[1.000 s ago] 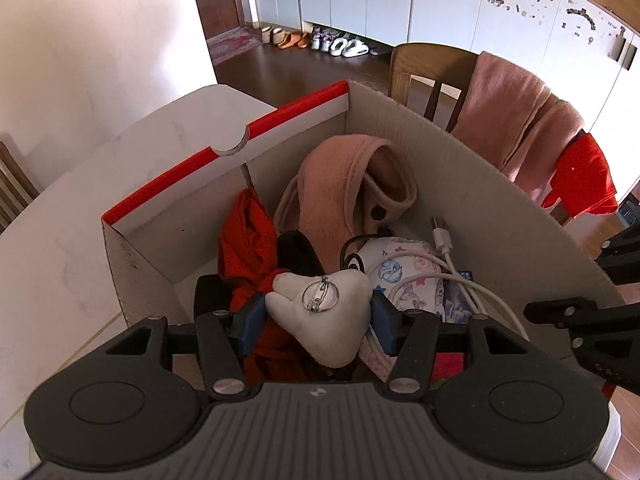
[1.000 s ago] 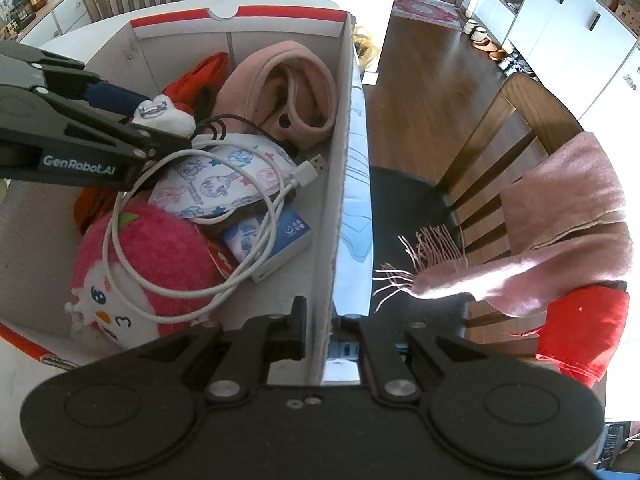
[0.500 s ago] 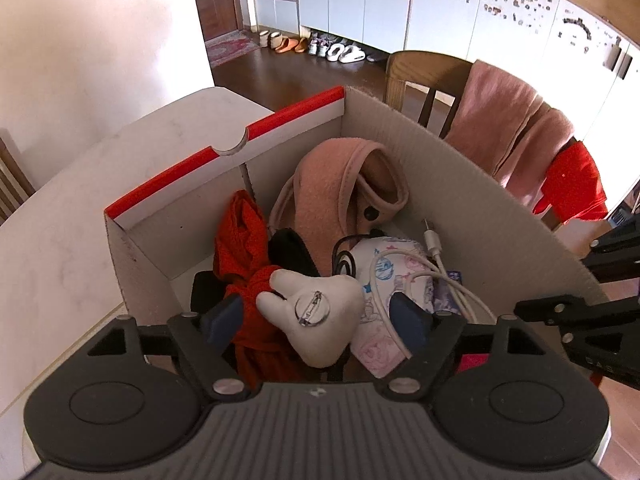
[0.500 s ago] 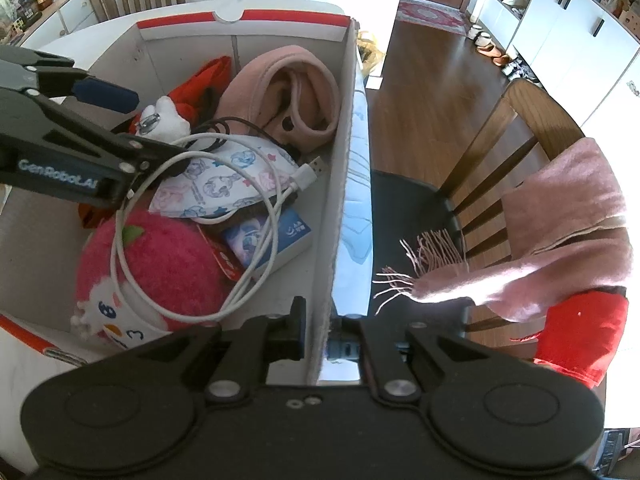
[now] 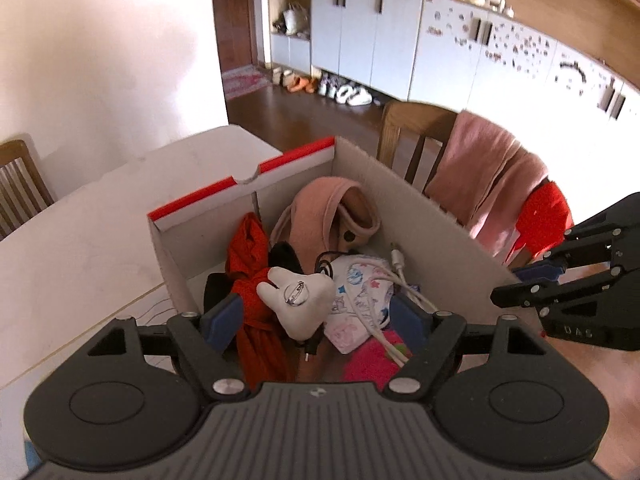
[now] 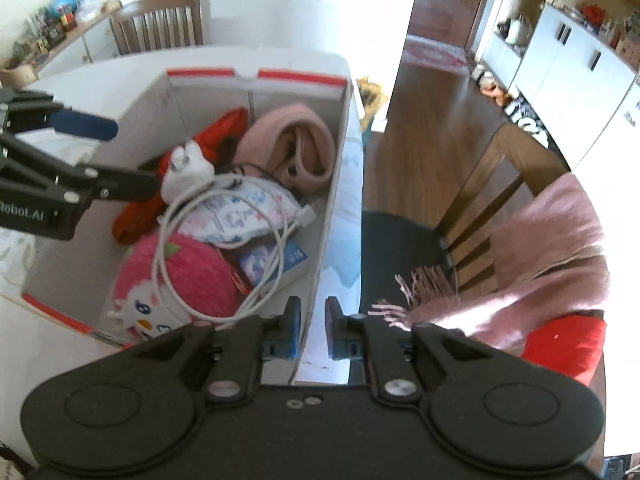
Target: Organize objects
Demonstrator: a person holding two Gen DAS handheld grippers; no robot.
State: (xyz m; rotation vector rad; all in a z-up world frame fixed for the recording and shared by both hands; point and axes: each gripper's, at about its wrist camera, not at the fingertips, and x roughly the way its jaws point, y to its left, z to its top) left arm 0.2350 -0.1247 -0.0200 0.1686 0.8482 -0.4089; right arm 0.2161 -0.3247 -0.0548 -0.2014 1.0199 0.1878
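Bright daylight, blown-out whites, fisheye-bent edges; the far background looks slightly motion-blurred.

Two close downward views, shared box [image 5: 436, 236]

Left gripper [image 5: 316, 318] has released the white tooth plush [image 5: 298, 300], which now lies in the cardboard box [image 5: 440, 236]. Right gripper [image 6: 312, 330] jaws are opening off the box wall; both grippers have lifted.

We find the box [image 6: 132, 128] on the table [image 5: 100, 220]; inside, cable [image 6: 224, 240] lies on plush toy [image 6: 180, 276], pouch [image 6: 240, 212] behind; chair [image 6: 492, 184] right.
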